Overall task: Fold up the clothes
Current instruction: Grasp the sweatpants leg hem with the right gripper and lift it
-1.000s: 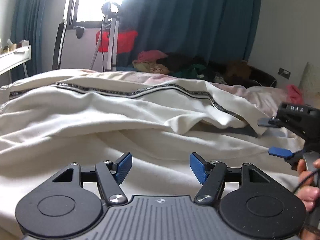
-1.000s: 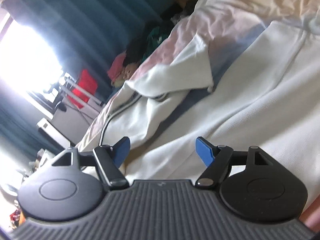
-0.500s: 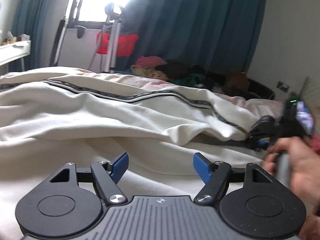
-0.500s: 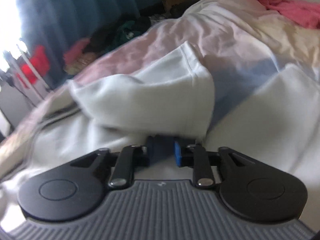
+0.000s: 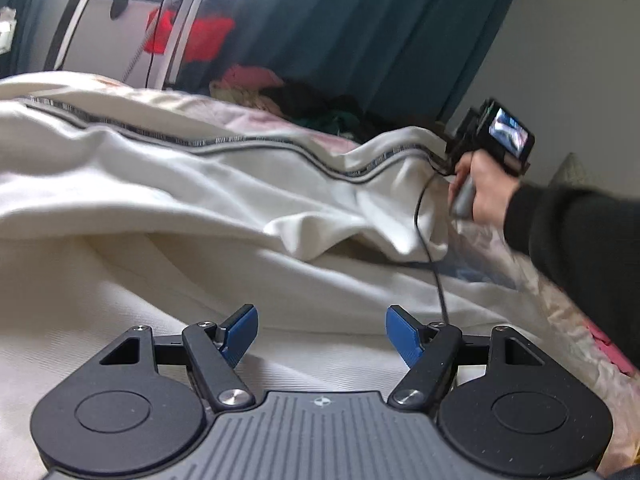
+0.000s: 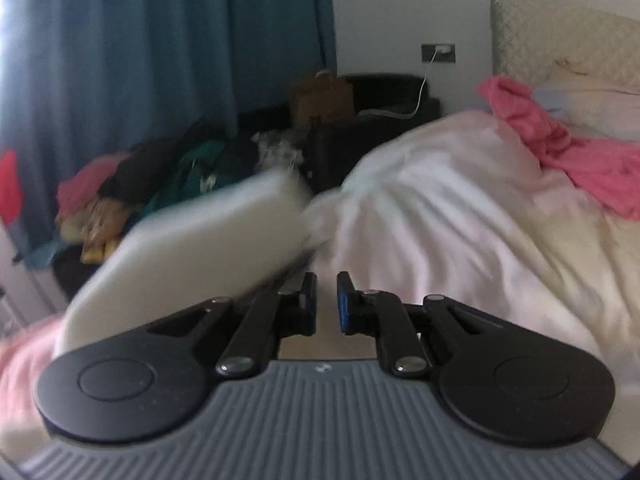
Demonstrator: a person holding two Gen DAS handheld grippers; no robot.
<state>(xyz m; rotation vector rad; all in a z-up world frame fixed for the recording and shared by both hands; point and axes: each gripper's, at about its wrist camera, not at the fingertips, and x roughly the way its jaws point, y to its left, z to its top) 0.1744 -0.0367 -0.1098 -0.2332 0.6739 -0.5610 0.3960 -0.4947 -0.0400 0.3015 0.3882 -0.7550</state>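
Observation:
A cream garment with a dark patterned stripe (image 5: 180,184) lies spread over the bed. My left gripper (image 5: 322,330) is open and empty, low over the near part of the cloth. My right gripper (image 6: 327,300) has its jaws almost shut, a narrow gap showing between the blue pads (image 6: 343,304). A blurred flap of the cream garment (image 6: 200,240) hangs lifted just left of its fingers. In the left wrist view the right gripper's body (image 5: 492,140) is raised at the garment's striped far corner (image 5: 404,152), which is pulled up off the bed.
A pink and cream duvet (image 6: 460,220) covers the bed, with pink clothing (image 6: 560,148) near the headboard (image 6: 560,40). A pile of clothes (image 6: 160,172) and a dark bag lie by teal curtains (image 5: 340,32). A tripod (image 5: 176,20) stands by the window.
My right gripper closed at the garment's far corner and lifted it up off the bed. My left gripper stayed open over the near cloth, its view tilting a little.

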